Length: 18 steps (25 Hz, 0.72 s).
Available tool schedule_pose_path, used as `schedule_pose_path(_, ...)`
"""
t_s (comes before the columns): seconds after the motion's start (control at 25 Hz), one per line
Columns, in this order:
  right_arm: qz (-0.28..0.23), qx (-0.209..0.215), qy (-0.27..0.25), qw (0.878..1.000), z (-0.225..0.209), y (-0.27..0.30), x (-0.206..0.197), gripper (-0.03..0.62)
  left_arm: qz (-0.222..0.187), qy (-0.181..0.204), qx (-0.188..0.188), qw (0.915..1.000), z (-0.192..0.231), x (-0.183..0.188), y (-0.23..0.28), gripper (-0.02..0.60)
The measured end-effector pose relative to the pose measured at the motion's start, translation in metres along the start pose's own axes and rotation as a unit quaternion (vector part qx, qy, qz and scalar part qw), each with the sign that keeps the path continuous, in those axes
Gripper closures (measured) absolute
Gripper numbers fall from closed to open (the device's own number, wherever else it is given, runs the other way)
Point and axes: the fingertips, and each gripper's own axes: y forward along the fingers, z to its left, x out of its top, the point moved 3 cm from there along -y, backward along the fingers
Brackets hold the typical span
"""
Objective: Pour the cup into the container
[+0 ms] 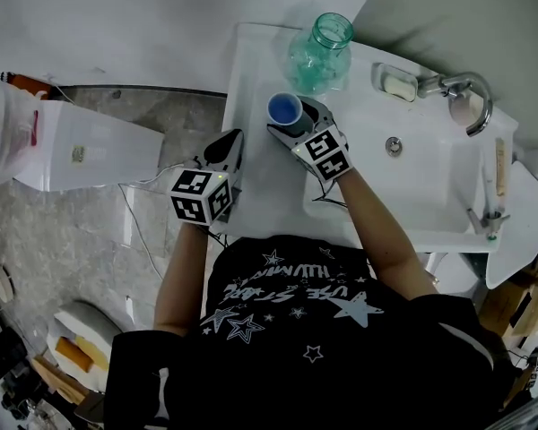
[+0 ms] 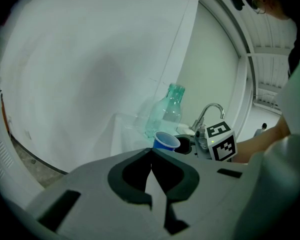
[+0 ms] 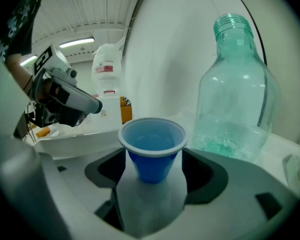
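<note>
Left tool (image 2: 151, 153): the jaws are fully closed, the pad tips meet, and nothing sits between them. It is held over the left edge of the white counter (image 1: 262, 186), angled slightly downward, and touches no object. From its own view, the cup and the other tool's marker cube (image 2: 221, 141) lie ahead and to the right.

Blue cup (image 1: 285, 109): it stands upright and appears to rest on the counter, just ahead of and to the right of the left tool. Its mouth is open. The interior shows blue, and whether it contains liquid cannot be determined.

Right tool (image 3: 155, 156): the jaws stand wide apart with the cup between them, one pad on each side. In the right gripper view a narrow gap remains between each pad and the cup wall, so the pads do not clamp the cup. The tool points forward and slightly downward along the counter, with the person's forearm (image 1: 377, 231) crossing the near corner of the sink.

Container: a clear, green-tinted bottle (image 1: 321, 50) stands upright beyond the cup and slightly to its right, near the back of the counter at the wall. Its threaded neck is uncapped. The bottle and cup are near each other but not touching.

Sink (image 1: 430, 195): the basin is set into the counter to the right of the cup. A soap dish (image 1: 394, 83) sits on its back ledge, with a chrome faucet (image 1: 466, 92) just to the right.
</note>
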Motion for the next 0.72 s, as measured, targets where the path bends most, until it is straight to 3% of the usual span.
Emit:
schedule_pose_path(0.32, -0.003, 0.003, 0.000, 1.000, -0.001, -0.042, -0.006, 0.239, -0.022, -0.006, 0.029, 0.9993, -0.025, 0.003, -0.017, 0.571)
schedule_pose_path(0.72, -0.021, 0.050, -0.016, 0.998, 0.018, -0.116, -0.002, 0.436, -0.058, -0.020, 0.063, 0.9961, -0.085, -0.009, -0.043, 0.571)
